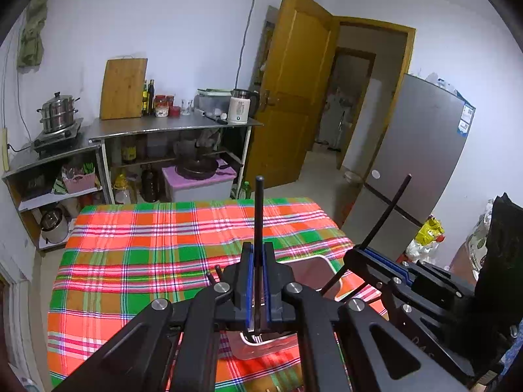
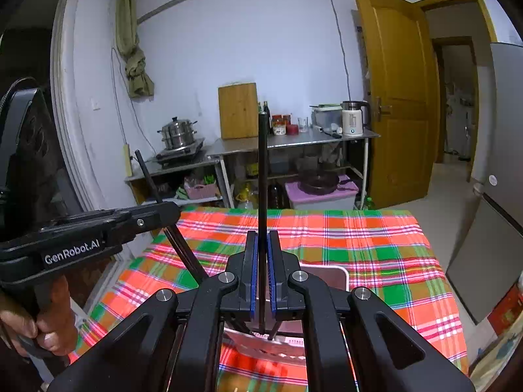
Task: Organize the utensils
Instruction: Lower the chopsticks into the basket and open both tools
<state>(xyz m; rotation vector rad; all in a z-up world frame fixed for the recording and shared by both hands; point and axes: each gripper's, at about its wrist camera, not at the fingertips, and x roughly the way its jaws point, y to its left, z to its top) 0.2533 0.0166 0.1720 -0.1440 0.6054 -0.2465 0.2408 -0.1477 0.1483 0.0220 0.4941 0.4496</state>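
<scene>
With both sets of blue-lined jaws pressed together, I hold one thin black utensil in each hand: my left gripper point(image 1: 258, 254) is clamped on a black rod point(image 1: 259, 209) that stands nearly upright above the fingers, and my right gripper point(image 2: 262, 245) pinches a second black rod point(image 2: 262, 170) the same way, its top reaching up against the far counter in that view. From my left camera the right gripper sits just to the right, its rod leaning up and to the right; from my right camera the left gripper sits to the left, with my hand point(image 2: 49, 323) wrapped round its grip. Below the jaws, near me, the lower ends of both rods run down toward a shiny metal tray point(image 1: 261, 349); I cannot tell whether they touch it. A pale rounded container point(image 2: 327, 277) lies just beyond the grippers on the plaid tablecloth point(image 1: 147, 245). Farther off stand a steel counter point(image 1: 170, 125) with a wooden cutting board point(image 1: 123, 88), a steamer pot point(image 1: 59, 112) to the left, a white kettle point(image 1: 240, 107), a yellow-brown door point(image 1: 294, 91) and a grey fridge point(image 1: 415, 160) at the right.
</scene>
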